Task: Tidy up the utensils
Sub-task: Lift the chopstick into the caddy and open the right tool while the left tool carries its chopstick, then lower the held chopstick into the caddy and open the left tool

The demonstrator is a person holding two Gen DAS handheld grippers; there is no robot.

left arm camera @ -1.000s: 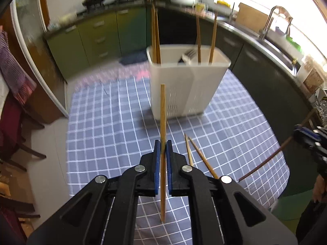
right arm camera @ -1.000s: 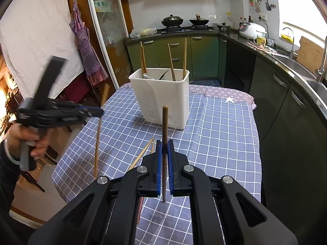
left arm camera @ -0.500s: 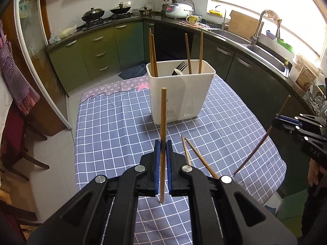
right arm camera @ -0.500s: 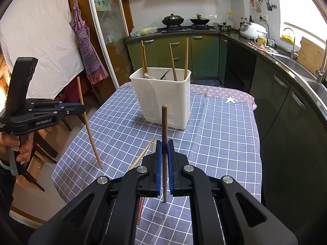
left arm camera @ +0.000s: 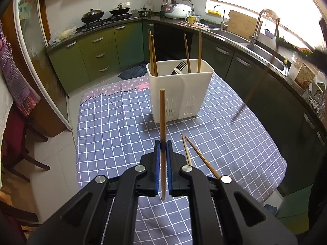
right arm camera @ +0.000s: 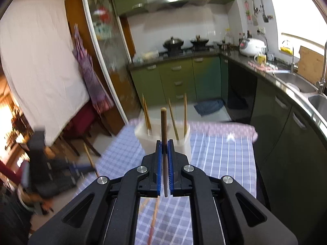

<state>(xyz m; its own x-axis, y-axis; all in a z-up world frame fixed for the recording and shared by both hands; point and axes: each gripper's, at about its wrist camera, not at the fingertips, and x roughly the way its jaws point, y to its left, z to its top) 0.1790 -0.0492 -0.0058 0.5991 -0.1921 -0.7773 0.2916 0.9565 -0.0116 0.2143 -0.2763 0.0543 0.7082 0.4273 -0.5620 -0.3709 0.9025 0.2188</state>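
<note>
A light chopstick [left arm camera: 162, 122] is clamped upright by the left gripper [left arm camera: 162, 145], a darker chopstick [right arm camera: 164, 126] by the right gripper [right arm camera: 164, 145], each held vertical, likely for dropping into the white caddy [left arm camera: 181, 100].

A blue-grey tablecloth [left arm camera: 126, 126] with a white grid covers the table; at its 12 o'clock edge lies a mauve strip with pale star motifs [left arm camera: 114, 87]. The utensil holder [left arm camera: 181, 94] is cream white, holding tan wooden chopsticks [left arm camera: 152, 55]. Blue pads line black gripper fingers [left arm camera: 157, 167]. The cabinets [left arm camera: 96, 55] are olive green.
</note>
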